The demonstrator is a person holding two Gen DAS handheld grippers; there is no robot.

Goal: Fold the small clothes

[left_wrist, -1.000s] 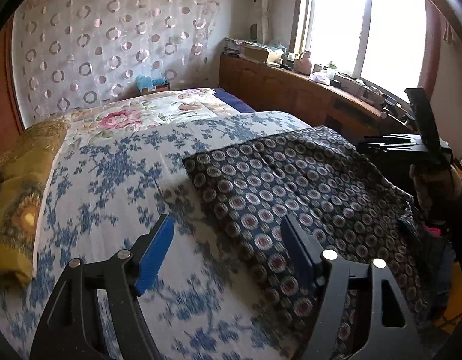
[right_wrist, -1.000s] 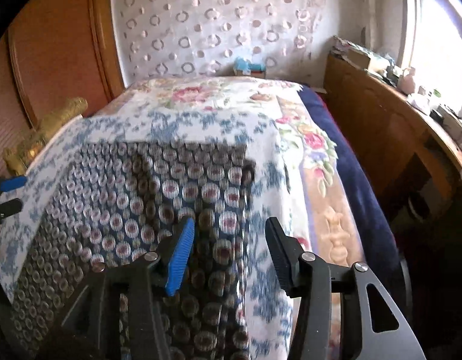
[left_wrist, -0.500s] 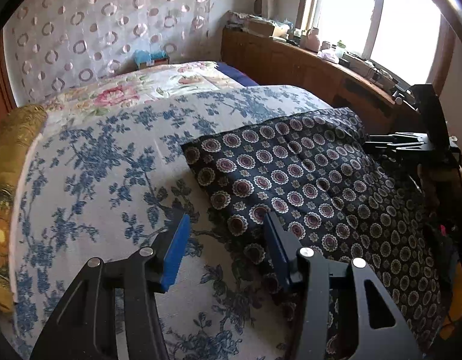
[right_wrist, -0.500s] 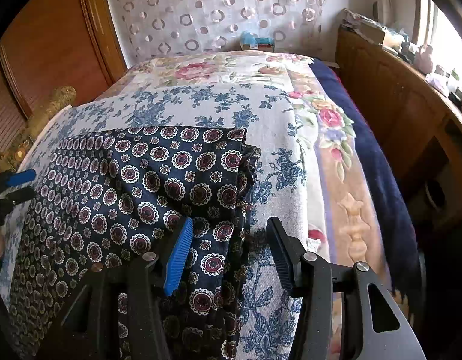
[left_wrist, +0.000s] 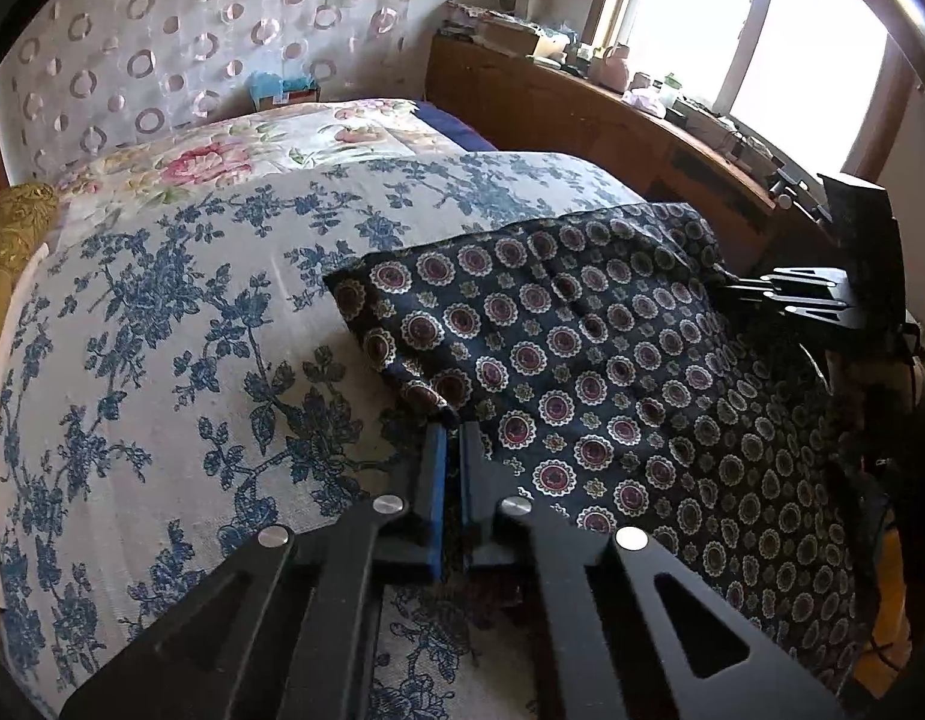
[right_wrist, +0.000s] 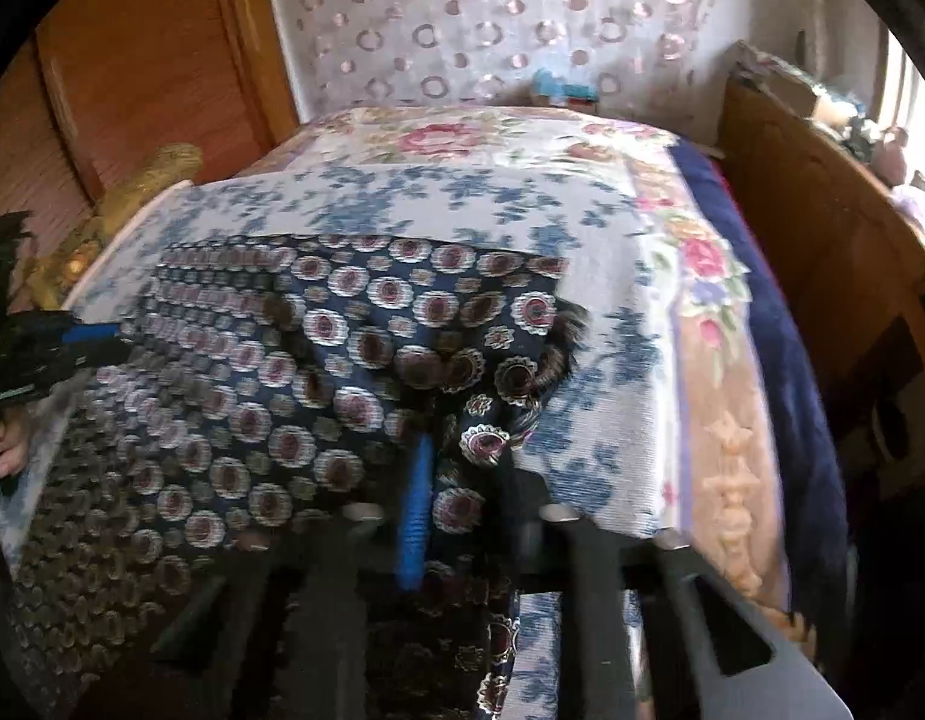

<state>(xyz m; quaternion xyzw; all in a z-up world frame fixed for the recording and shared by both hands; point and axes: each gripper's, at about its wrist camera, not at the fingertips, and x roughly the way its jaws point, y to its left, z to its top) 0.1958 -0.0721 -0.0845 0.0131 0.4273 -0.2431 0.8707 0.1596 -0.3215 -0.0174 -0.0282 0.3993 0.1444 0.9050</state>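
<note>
Pinching garment (left_wrist: 582, 372) edges (both tools closed)

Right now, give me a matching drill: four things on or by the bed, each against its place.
1. dark medallion-print garment
2. gold patterned pillow
3. wooden cabinet
4. left gripper

a. under the window
b. bed's left edge
c. spread on the blue floral sheet
d. shut on the garment's left edge

Pairs: 1-c, 2-b, 3-a, 4-d

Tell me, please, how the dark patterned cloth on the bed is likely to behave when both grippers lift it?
The dark patterned cloth already puckers at the left gripper and right gripper, so it probably hangs limp. It looks thin, likely light. It should sag between them.
</note>
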